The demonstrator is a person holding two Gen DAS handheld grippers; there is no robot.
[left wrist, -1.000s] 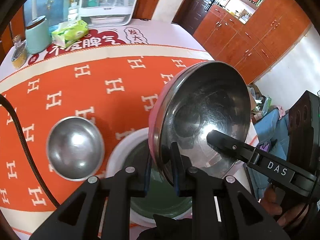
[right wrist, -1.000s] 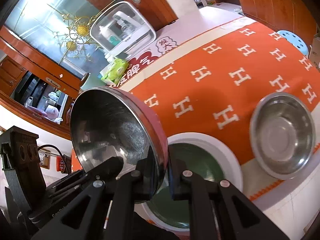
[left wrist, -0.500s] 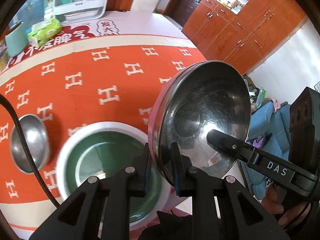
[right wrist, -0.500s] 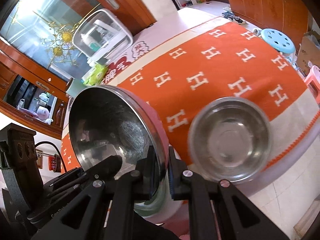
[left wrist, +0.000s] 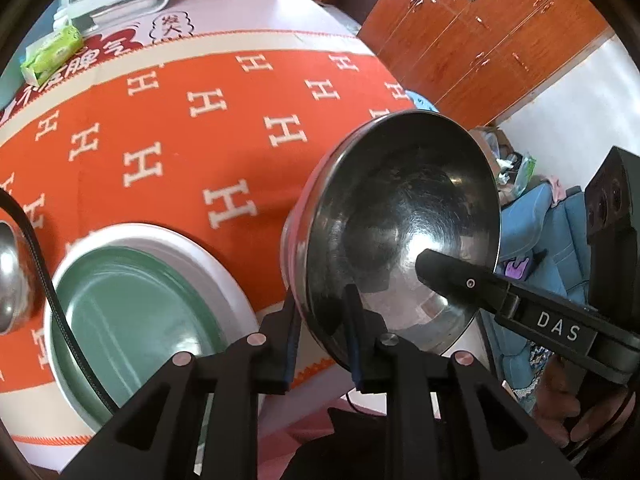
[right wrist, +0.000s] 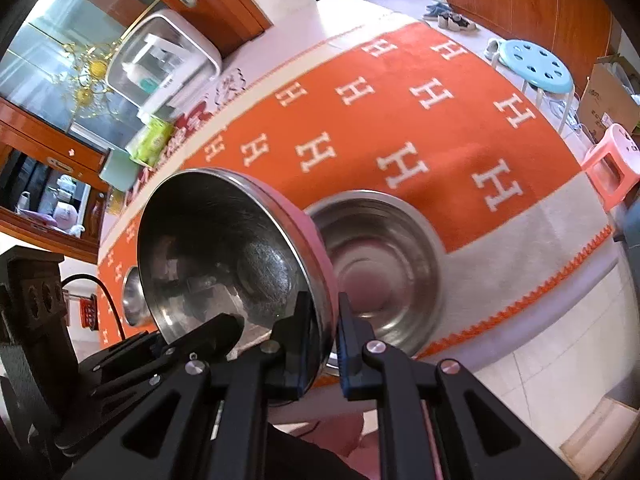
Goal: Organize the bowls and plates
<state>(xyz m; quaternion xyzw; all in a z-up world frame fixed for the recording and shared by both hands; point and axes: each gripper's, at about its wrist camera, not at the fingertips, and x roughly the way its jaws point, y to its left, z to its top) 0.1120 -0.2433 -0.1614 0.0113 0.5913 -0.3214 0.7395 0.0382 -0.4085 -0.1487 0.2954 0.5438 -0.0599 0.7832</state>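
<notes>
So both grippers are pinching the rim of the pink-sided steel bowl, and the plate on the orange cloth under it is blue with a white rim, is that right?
Not quite. The plate is green with a white rim, not blue, as the left wrist view shows. The rest holds: the left gripper and the right gripper both pinch the rim of the pink-sided steel bowl above the orange cloth.

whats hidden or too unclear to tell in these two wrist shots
- Left wrist view: the small steel bowl is cut off by the left edge and crossed by a black cable.
- Right wrist view: the large steel bowl's left side is hidden behind the pink-sided bowl.
- Right wrist view: the green plate cannot be made out.
</notes>
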